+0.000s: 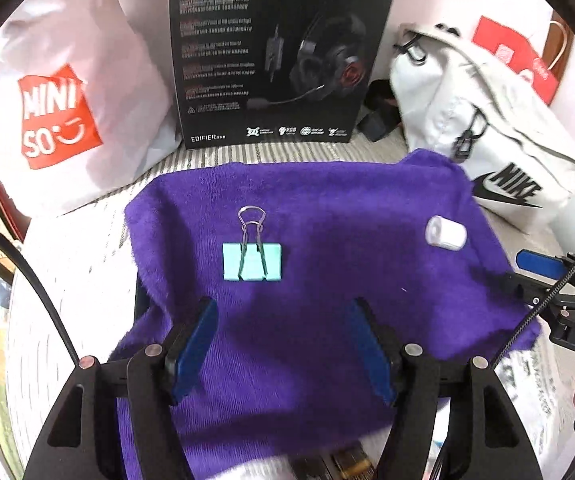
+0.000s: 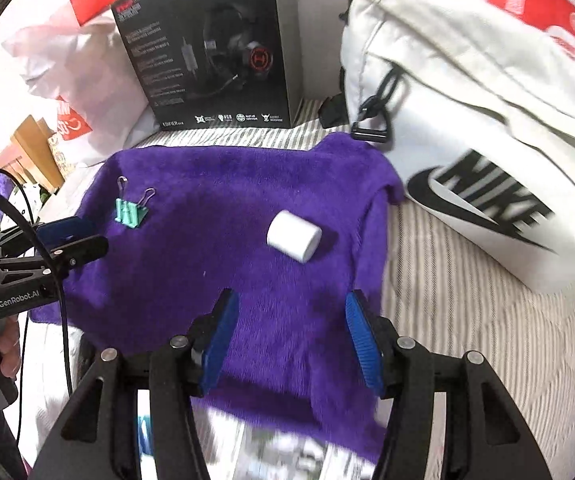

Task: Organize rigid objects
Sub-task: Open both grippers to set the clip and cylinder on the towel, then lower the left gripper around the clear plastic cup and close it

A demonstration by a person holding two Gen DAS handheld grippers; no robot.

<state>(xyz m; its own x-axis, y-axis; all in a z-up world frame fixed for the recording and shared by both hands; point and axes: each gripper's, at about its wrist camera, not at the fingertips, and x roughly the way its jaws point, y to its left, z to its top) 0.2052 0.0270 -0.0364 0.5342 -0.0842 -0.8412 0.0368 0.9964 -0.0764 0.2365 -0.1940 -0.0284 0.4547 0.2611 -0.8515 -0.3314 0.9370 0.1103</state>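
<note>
The left tool [image 1: 281, 344] hangs at the lower centre of its view with blue pads spread apart, nothing between them. Just above it a mint-green metal binder clip [image 1: 252, 261] lies on the fuzzy purple cloth [image 1: 327, 208]. A short white plastic cylinder [image 2: 294, 235] lies on its side mid-frame above the right tool [image 2: 292, 338], whose pads likewise stand apart and empty.

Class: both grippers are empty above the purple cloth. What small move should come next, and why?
Probably ease the left gripper forward and down toward the binder clip: its jaws stand open and empty, the clip lies loose straight ahead, and the white cylinder faces the right gripper.
</note>
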